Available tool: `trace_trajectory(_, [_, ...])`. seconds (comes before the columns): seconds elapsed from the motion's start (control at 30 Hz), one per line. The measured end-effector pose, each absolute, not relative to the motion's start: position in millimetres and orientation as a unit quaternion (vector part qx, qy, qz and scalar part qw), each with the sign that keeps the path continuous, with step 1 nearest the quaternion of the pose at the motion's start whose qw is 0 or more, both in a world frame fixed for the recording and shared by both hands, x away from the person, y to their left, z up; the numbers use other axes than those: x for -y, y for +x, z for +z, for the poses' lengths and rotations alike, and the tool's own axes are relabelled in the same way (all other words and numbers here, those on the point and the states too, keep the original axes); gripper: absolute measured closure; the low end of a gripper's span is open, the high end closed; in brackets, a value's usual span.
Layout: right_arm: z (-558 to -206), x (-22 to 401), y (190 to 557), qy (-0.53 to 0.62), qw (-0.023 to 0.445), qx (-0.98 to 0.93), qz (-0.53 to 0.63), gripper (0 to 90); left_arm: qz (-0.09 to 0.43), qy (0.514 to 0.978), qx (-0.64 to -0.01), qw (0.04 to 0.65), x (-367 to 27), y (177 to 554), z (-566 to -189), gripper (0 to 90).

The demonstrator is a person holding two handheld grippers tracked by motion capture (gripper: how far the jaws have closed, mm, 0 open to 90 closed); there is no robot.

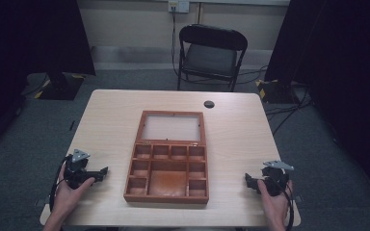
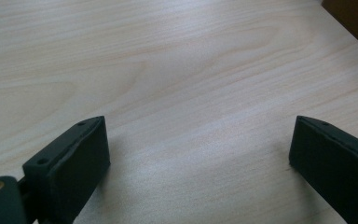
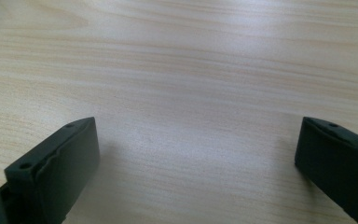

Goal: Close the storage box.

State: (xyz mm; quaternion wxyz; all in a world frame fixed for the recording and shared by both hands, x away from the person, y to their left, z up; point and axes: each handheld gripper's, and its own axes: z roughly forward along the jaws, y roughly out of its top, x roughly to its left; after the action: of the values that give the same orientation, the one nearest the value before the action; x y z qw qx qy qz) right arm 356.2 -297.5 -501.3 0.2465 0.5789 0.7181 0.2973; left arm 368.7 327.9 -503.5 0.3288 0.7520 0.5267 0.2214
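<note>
1. Wooden compartment box (image 1: 167, 163): lies in the middle of the bench (image 1: 111, 115), lid thrown back flat on the far side, away from the person. The lid has a pale pane set in a reddish-brown frame.
2. Box tray: a row of small cells runs along the hinge side, more small cells go down each flank, and one large cell sits at the centre near the front edge. Every cell looks empty from the high view.
3. Left gripper (image 1: 101, 172): rests on the bench to the left of the box, well apart from it, held in the person's left hand (image 1: 70, 192). Its jaws stand spread wide with nothing between them; the left gripper view gives bare wood grain between the pads, with a dark corner of the box at the upper right.
4. Right gripper (image 1: 248, 182): rests to the right of the box, also well apart, in the right hand (image 1: 275, 198). Jaws spread, nothing held.
5. Small dark round hole (image 1: 209, 104) in the benchtop beyond the box lid; a folding chair (image 1: 211, 55) stands beyond the bench.
6. Progress, as a judgement: nothing is in hand yet. The box is open and untouched, with both grippers parked level with its front edge. Whatever is to be done with the box, closing the lid most likely, is all still ahead.
</note>
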Motion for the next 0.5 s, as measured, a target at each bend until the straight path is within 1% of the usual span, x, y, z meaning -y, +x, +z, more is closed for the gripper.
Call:
trace_trajectory(0.27, [-501.2,295.8,352.5,0.587,0.249,-0.711,0.295,0.0,0.222,0.752,-0.528,0.327,-328.1,367.8,-503.2,4.8])
trace_trajectory(0.33, [-501.0,294.7,351.5,0.583,0.249,-0.714,0.297,1.0,0.224,0.749,-0.534,0.322,-327.3,367.4,-501.4,6.5])
trace_trajectory(0.37, [-499.9,293.9,351.2,0.584,0.247,-0.715,0.296,4.3,0.225,0.749,-0.535,0.319,-326.0,366.4,-499.9,10.0])
trace_trajectory(0.43, [-496.3,292.2,351.9,0.58,0.247,-0.716,0.3,18.1,0.224,0.748,-0.534,0.324,-323.8,365.0,-499.6,16.7])
trace_trajectory(0.5, [-495.0,291.2,352.4,0.581,0.242,-0.716,0.303,18.4,0.225,0.752,-0.529,0.322,-322.7,364.8,-499.5,15.7])
